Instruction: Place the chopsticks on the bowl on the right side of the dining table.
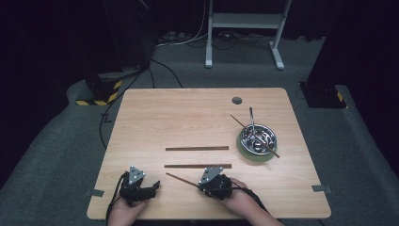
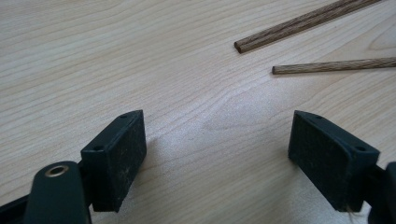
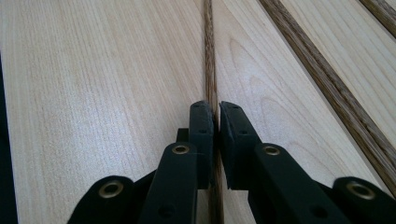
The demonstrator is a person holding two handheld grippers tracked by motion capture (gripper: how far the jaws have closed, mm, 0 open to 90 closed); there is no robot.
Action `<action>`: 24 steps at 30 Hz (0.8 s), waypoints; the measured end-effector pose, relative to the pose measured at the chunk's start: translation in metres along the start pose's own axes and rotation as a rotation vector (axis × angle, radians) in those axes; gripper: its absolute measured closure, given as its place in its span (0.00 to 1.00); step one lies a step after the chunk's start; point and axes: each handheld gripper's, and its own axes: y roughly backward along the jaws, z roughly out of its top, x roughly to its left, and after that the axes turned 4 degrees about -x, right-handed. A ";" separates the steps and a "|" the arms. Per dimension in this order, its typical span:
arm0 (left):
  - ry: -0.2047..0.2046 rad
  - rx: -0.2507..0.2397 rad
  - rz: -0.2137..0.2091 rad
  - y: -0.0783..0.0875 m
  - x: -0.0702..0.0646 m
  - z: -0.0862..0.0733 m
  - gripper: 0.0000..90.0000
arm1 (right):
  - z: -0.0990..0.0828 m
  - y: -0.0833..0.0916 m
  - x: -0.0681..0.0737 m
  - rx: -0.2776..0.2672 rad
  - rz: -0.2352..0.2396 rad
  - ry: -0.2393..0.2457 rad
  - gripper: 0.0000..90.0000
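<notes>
No words, brands, labels or numbers can be read anywhere in these pictures. The one sign-like marking is the yellow-and-black warning stripes [image 1: 99, 95] on a dark base left of the table [image 1: 141, 113].

Light wooden table [image 1: 155, 117] carries two chopsticks [image 1: 196, 148] and a green saucer [image 1: 244, 150].

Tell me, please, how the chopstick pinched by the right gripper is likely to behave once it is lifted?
The chopstick looks like straight wood, so it should stay stiff. The right gripper pinches it near one end, so the long free part may droop or pivot between the fingers. Being thin, it is probably light and might roll if dropped on the table.
</notes>
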 end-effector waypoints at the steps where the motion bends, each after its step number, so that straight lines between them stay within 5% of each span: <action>1: 0.000 0.000 0.000 0.000 0.000 0.000 0.21 | 0.000 0.000 0.000 0.002 0.002 0.002 0.92; 24: 0.000 0.000 0.000 0.000 0.000 0.000 0.21 | 0.004 0.018 -0.006 -0.022 -0.038 -0.001 0.92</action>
